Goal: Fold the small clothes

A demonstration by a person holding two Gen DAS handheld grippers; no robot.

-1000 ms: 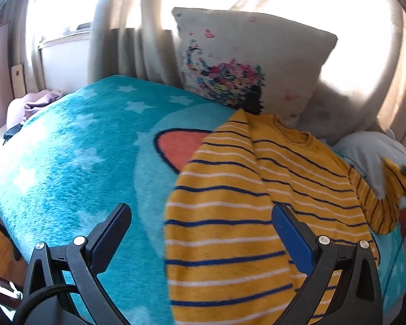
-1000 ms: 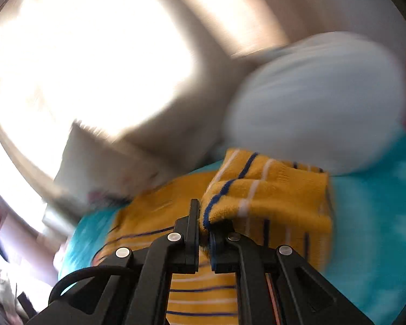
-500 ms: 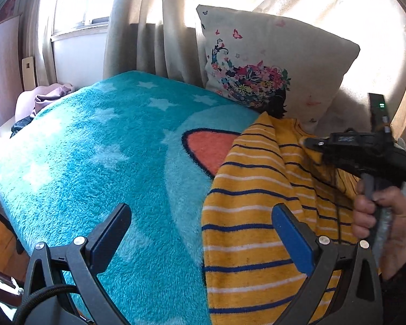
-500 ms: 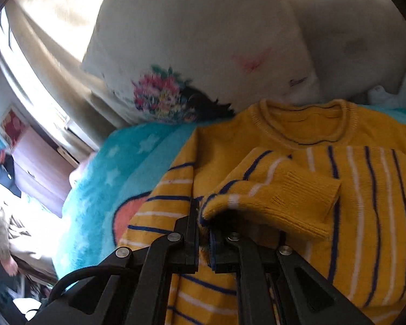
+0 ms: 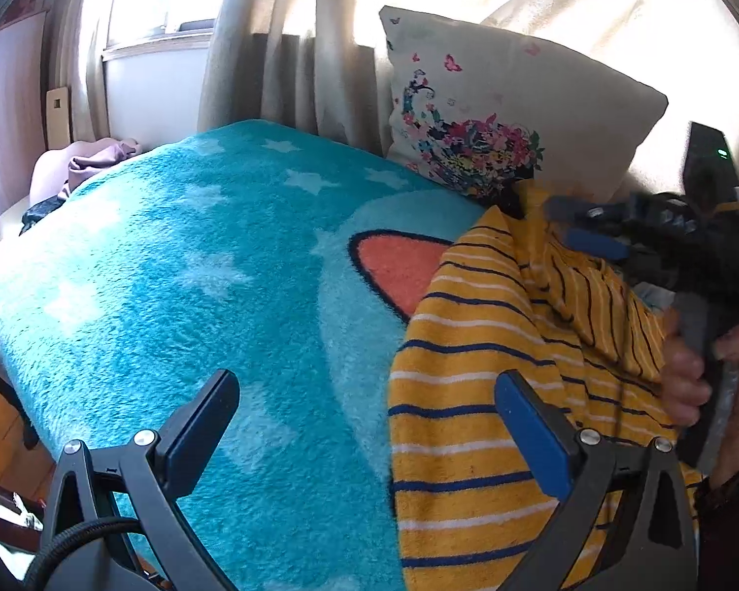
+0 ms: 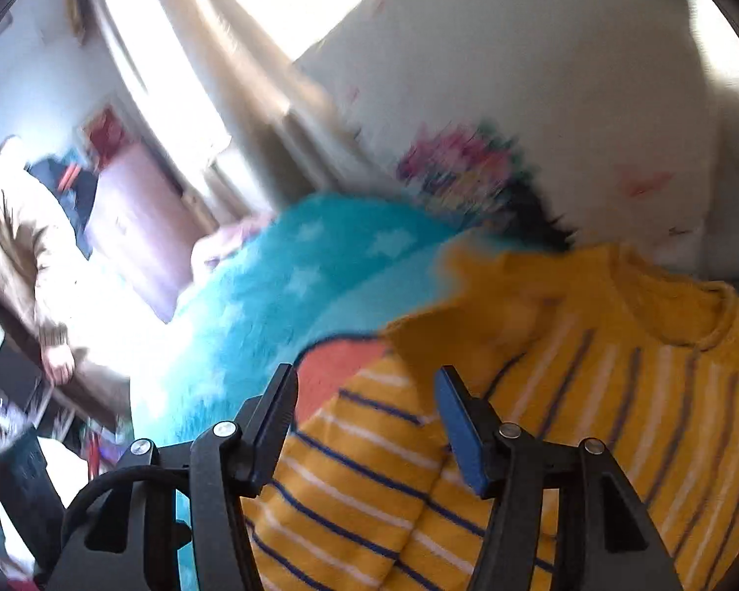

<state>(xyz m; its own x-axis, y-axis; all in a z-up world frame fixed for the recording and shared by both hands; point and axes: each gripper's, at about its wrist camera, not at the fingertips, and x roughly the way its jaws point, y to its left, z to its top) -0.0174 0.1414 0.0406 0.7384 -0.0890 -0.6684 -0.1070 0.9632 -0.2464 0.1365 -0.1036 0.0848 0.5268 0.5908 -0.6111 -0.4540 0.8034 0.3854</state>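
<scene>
A yellow sweater [image 5: 468, 394] with navy and white stripes lies on the right side of a teal star blanket [image 5: 197, 271]. One sleeve [image 5: 586, 295] is folded across its body. My left gripper [image 5: 369, 423] stands open low over the blanket, its right finger over the sweater's left edge, holding nothing. A hand holds my right gripper [image 5: 576, 226] above the sweater's collar end. In the right wrist view the right gripper [image 6: 367, 418] has its jaws opening just over the sweater [image 6: 591, 369]. Striped knit shows between them, but the pads are not pressing on it.
A white pillow [image 5: 492, 113] with a floral print leans against the curtains [image 5: 281, 49] right behind the sweater. A pink garment [image 5: 88, 162] lies at the blanket's far left corner. A person [image 6: 19, 246] stands beyond the bed's left edge.
My right gripper carried the sleeve leftward across the sweater, then its jaws parted and let the sleeve go. The left gripper stayed open and shifted slightly.
</scene>
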